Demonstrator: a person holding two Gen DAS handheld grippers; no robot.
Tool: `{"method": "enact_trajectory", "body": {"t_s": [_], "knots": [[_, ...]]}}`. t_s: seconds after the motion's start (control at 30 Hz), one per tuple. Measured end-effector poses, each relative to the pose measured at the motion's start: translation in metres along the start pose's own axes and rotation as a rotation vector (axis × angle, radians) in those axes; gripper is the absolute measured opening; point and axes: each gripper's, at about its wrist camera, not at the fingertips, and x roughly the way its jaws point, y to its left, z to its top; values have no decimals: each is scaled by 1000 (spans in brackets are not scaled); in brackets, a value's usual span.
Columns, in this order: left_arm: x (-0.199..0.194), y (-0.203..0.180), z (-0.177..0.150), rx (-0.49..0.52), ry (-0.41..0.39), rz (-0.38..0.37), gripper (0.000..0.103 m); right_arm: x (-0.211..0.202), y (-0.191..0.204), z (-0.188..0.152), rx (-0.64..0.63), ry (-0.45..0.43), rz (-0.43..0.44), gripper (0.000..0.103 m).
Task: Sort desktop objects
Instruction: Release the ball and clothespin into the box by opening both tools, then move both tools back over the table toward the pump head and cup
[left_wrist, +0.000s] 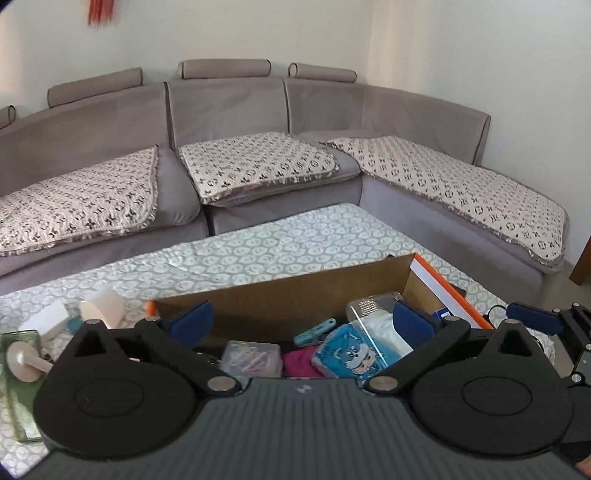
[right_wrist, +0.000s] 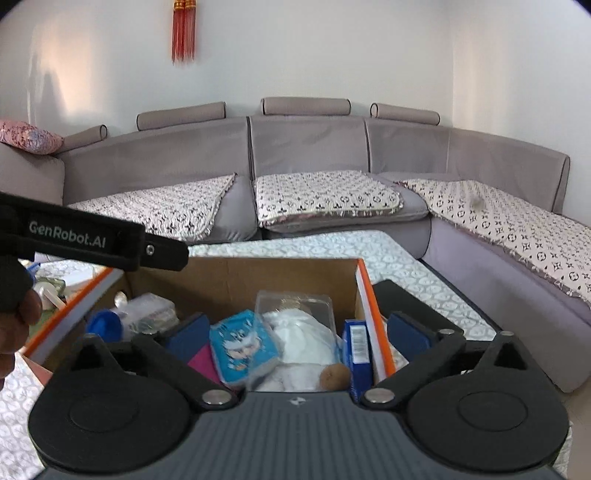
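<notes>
My left gripper (left_wrist: 301, 323) is spread wide, blue pads far apart, nothing pinched between them, and it hangs over the cardboard box (left_wrist: 258, 299). Right under it in the box I see a blue cartoon tissue pack (left_wrist: 351, 352), with a teal clip (left_wrist: 314, 332) at its ten o'clock, a magenta item (left_wrist: 301, 363) at its nine, and a clear case of colourful bits (left_wrist: 253, 356) further out the same way. My right gripper (right_wrist: 297, 332) is just as wide and empty, over the same box (right_wrist: 236, 280); between its pads sit the tissue pack (right_wrist: 242, 349), a white bundle in clear plastic (right_wrist: 303, 332), a brown round thing (right_wrist: 334, 374) and a blue barcoded box (right_wrist: 356, 349) at three o'clock. At nine o'clock there's a blue cap (right_wrist: 105, 325). Outside the box, on the patterned tablecloth (left_wrist: 258, 243), at nine o'clock from my left claw stand a tape roll (left_wrist: 103, 308) and a green case (left_wrist: 20, 384). Grey sofa (left_wrist: 229, 110) beyond at twelve.
</notes>
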Motion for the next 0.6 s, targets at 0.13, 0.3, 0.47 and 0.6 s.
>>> {"method": "enact_trajectory", "body": {"t_s": [0.13,0.3,0.47,0.6], "knots": [[-15,14,1,-15,-27,23,103,-9,13,9,-3,-16,-30,103],[-43,42,-2,-47,-63,62,103,-22,41,18,-23,-31,-10,103],[-83,88,-29,-83,-110,168,103,-33,96,18,-50,-52,118,103],[-108,135,-65,-104,-117,308,103,-36,158,14,-109,-79,284,103]]}}
